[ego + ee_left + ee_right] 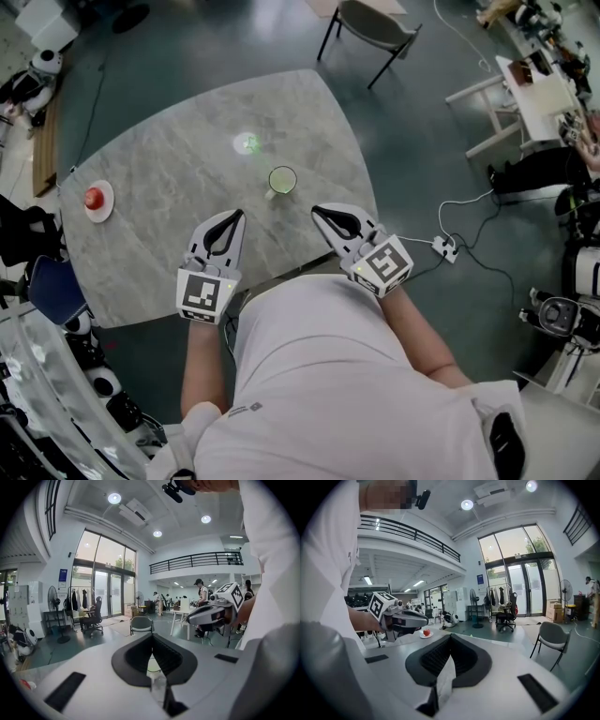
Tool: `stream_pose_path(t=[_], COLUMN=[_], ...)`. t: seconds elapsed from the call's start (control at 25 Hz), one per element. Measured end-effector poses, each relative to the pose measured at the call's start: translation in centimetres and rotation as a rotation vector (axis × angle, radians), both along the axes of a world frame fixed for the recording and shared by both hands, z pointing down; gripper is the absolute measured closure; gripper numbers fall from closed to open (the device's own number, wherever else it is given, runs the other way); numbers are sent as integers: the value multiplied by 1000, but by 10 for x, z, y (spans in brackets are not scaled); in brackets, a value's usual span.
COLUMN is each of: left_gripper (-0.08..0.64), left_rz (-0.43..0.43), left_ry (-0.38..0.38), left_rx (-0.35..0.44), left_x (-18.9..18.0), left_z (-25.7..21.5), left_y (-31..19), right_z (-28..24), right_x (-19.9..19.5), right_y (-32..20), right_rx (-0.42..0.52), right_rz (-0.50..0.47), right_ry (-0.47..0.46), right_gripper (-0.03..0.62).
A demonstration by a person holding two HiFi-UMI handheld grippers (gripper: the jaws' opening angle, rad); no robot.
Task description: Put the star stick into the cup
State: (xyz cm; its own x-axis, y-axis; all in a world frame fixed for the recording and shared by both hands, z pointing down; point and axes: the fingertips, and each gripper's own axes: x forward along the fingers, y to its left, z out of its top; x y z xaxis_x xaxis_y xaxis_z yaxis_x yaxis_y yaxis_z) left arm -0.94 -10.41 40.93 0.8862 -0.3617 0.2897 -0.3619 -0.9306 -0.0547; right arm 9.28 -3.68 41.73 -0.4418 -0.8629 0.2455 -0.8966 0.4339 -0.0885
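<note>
Grey stone table (169, 159): both grippers are held over its near edge, well apart. Left gripper (238, 215): jaws pressed together, nothing between them. Right gripper (317, 210): jaws likewise together and empty. White plate (105, 210) at the far left carries a red item (93, 198). Cup (282, 180) stands upright just beyond the grippers, between them. Star stick (247, 143), a blurred green patch, lies on the table beyond the cup, apart from it.

My left claw (238, 214) and right claw (316, 209) are pale grey with black pads (220, 234) and black-and-white square-patterned cubes (204, 292), the surface (169, 155) is veined grey, the cup (281, 180) white with pale green inside, the star stick (247, 143) pale green, and the plate (106, 208) white.
</note>
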Motion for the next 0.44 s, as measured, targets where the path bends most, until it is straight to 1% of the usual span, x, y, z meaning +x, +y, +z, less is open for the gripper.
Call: stream_pose_path(t=[0.2,0.44], left_gripper=[557,557], left_rz=[-15,-20], left_ry=[7,0], left_rx=[-20,-25], left_x=[-2,-2], left_z=[1,5], left_y=[-3,-5], right_z=[1,5], right_x=[1,3], right_y=[-1,-5], right_rx=[-3,-10], right_rz=[4,8], right_ry=[-7,-12], right_gripper=[581,581])
